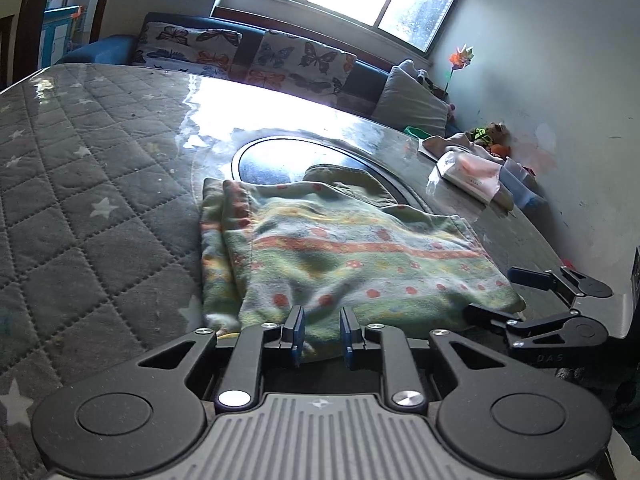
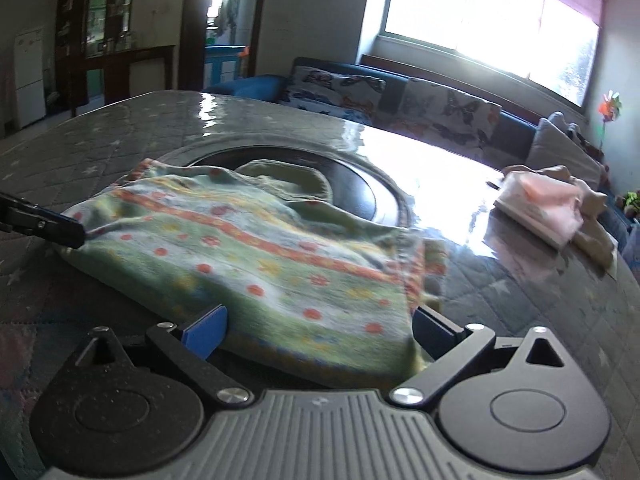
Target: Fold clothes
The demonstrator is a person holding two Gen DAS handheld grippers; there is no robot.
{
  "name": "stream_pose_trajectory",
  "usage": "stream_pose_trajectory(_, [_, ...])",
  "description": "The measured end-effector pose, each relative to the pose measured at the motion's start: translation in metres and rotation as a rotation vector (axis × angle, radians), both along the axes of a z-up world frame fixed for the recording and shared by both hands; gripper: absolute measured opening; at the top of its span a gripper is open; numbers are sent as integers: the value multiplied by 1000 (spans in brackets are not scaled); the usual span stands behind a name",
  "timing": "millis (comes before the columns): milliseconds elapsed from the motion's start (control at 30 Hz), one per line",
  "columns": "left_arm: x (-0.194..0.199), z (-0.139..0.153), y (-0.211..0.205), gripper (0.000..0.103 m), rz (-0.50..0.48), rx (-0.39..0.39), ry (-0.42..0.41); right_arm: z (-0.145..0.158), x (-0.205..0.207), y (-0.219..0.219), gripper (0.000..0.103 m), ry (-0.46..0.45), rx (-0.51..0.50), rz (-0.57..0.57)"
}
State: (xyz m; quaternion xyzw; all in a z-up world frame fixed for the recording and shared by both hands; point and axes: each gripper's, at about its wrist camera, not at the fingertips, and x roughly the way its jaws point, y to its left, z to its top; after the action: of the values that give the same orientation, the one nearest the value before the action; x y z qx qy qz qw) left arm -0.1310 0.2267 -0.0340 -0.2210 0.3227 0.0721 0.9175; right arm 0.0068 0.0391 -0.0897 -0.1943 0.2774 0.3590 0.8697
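A green knit garment (image 1: 340, 256) with orange stripes and dots lies folded over on the table, also in the right wrist view (image 2: 256, 256). My left gripper (image 1: 320, 332) is at its near edge, jaws a little apart, cloth showing between the blue pads. My right gripper (image 2: 320, 328) is wide open, its pads at either side of the garment's near edge. In the left wrist view the right gripper's fingers (image 1: 532, 300) lie at the garment's right corner. In the right wrist view the left gripper's finger (image 2: 44, 226) touches the garment's left corner.
The table has a grey quilted star-pattern cover (image 1: 80, 184) under shiny plastic, with a dark round inset (image 1: 280, 160). A pink tissue pack (image 1: 468, 174) and folded cloths lie at the table's right. A blue sofa with butterfly cushions (image 1: 296, 60) stands behind, below the window.
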Motion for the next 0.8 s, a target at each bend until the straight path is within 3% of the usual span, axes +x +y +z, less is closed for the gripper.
stream_pose_trajectory(400, [-5, 2, 6, 22, 14, 2, 12, -5, 22, -39, 100, 18, -18, -148])
stream_pose_trajectory(467, [-5, 6, 5, 26, 10, 12, 9, -4, 26, -47, 100, 38, -3, -166])
stream_pose_trajectory(567, [-4, 16, 0, 45, -1, 47, -13, 3, 29, -50, 101, 36, 22, -170])
stream_pose_trajectory(800, [18, 26, -4, 51, -29, 76, -50, 4, 43, -33, 103, 21, 42, -180])
